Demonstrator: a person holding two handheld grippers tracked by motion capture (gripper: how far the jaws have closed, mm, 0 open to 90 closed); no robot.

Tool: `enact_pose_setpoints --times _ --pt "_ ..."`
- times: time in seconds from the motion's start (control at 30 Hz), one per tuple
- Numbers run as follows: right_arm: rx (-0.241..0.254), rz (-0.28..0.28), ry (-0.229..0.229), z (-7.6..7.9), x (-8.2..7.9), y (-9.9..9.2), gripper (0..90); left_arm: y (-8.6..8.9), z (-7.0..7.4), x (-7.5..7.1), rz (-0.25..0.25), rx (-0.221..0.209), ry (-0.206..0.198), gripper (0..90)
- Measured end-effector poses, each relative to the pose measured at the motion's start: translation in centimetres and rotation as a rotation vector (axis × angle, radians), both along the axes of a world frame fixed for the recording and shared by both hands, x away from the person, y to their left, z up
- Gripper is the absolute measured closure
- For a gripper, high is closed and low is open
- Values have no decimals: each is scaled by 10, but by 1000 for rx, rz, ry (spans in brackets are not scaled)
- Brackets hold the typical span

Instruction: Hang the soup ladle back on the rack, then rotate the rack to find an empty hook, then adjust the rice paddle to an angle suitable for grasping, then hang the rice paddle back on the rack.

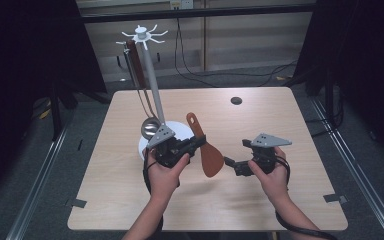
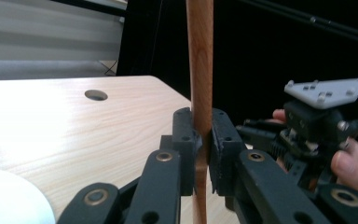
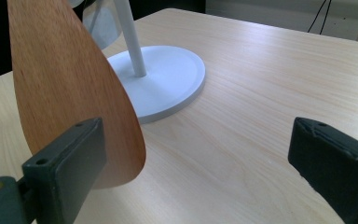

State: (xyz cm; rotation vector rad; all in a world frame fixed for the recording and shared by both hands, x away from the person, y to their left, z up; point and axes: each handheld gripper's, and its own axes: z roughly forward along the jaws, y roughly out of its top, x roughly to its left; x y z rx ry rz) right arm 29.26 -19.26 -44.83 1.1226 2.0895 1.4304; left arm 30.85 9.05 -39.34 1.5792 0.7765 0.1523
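While the left hand-held gripper (image 1: 196, 145) is clamped on the handle of the wooden spatula (image 1: 207, 150), the blade hangs lower, toward the right hand-held gripper (image 1: 231, 163), above the tabletop (image 1: 260, 200). The spatula's long axis runs from the handle end, up and away near the white utensil stand (image 1: 150, 75), down to the blade nearest the person. The right hand-held gripper's jaws stand apart, with nothing pressed between them; the blade lies just beside one jaw. The left hand-held gripper is therefore nearer the stand, on which a ladle (image 1: 149, 127) hangs.
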Motion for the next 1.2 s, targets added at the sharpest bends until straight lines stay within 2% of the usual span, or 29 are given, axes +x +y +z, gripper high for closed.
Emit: enact_pose_setpoints --times 0.17,0.4,0.5,0.73,0.77,0.8,0.83,0.97,1.0,1.2 --pt "4 -3 7 -1 1 0 41 5 11 3 12 -37 -15 830" --pt "0 5 10 -2 2 0 41 9 21 5 13 -51 -30 830" --pt "-2 7 13 -3 1 1 41 9 25 7 19 -69 -30 830" --pt "14 17 16 -4 2 1 41 11 32 9 12 -75 -46 830" --pt "11 17 14 -4 2 1 41 10 33 9 16 -87 -43 830" --pt "11 17 14 -4 2 1 41 12 34 10 12 -78 -49 830" --pt "2 23 18 -4 2 1 41 11 36 11 15 -94 -48 830" --pt "1 18 23 -5 2 1 41 12 40 12 19 -92 -57 830" --pt "2 20 23 -5 2 1 41 12 41 12 18 -106 -58 830" --pt "-12 30 26 -6 2 2 41 15 49 15 14 -108 -73 830"
